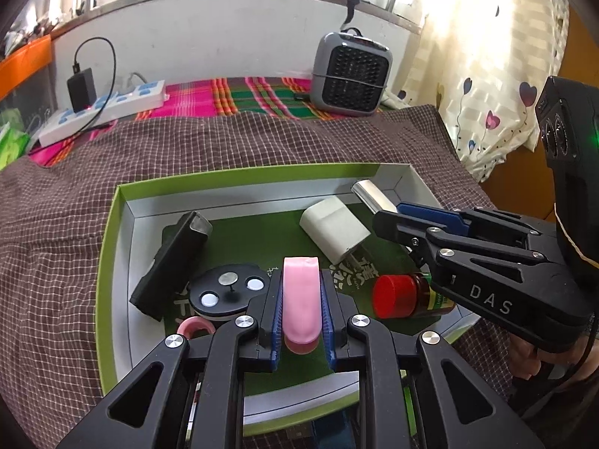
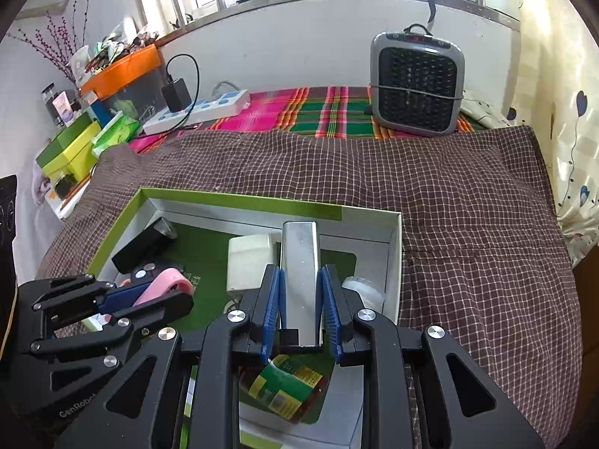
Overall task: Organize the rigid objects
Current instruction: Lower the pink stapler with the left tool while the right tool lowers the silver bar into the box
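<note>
Together over the green-rimmed tray (image 1: 112,247) on a brown checked cloth (image 2: 468,217) below a window, the left gripper (image 1: 301,308) has its jaws clamped on a pink clip (image 1: 301,295), the right gripper (image 2: 301,312) on a silver metal bar (image 2: 300,273).

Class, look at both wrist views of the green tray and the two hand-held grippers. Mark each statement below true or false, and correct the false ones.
1. The left gripper is shut on a pink clip. True.
2. The right gripper is open and holds nothing. False: it is shut on a shiny metal bar.
3. The bottle with the red cap lies on its side in the green tray. True.
4. The white charger block sits outside the tray on the checked cloth. False: it lies inside the tray.
5. The grey fan heater stands in the tray. False: it stands beyond it, near the wall.
</note>
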Demonstrator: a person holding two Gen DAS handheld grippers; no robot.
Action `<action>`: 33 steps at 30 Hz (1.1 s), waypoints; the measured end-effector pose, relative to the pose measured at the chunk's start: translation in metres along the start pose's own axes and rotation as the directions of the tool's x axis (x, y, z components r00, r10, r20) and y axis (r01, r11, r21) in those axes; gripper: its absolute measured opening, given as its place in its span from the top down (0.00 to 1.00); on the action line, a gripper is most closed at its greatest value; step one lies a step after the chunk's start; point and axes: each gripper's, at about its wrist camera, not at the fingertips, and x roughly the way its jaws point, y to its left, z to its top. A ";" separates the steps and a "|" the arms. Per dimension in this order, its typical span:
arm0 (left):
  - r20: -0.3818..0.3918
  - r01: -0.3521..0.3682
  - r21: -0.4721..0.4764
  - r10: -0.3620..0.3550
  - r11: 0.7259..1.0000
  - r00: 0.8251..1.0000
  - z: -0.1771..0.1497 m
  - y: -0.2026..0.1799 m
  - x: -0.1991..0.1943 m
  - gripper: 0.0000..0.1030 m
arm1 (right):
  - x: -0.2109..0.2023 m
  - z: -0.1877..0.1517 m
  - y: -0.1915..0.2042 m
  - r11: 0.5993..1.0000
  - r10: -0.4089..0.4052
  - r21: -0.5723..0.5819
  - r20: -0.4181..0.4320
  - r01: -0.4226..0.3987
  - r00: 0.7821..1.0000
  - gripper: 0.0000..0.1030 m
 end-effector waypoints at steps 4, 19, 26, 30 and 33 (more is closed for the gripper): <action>-0.004 -0.007 0.000 0.007 1.000 1.000 0.000 -0.001 0.003 0.84 | 0.005 -0.001 0.001 1.000 -0.011 -0.009 -0.008 0.011 1.000 0.77; -0.018 -0.022 0.001 0.022 1.000 1.000 0.001 -0.001 0.009 0.84 | 0.012 0.001 0.005 0.999 -0.034 -0.043 -0.015 0.034 0.999 0.76; -0.018 -0.021 0.002 0.022 1.000 1.000 0.001 0.000 0.010 0.84 | 0.013 0.001 0.006 0.999 -0.033 -0.040 -0.013 0.032 0.999 0.76; -0.018 -0.021 0.000 0.021 1.000 1.000 0.002 0.001 0.010 0.83 | 0.013 0.001 0.006 0.998 -0.034 -0.045 -0.014 0.033 0.999 0.76; -0.019 -0.019 -0.001 0.019 1.000 1.000 0.002 0.001 0.010 0.83 | 0.013 0.001 0.006 0.999 -0.030 -0.041 -0.016 0.029 0.999 0.76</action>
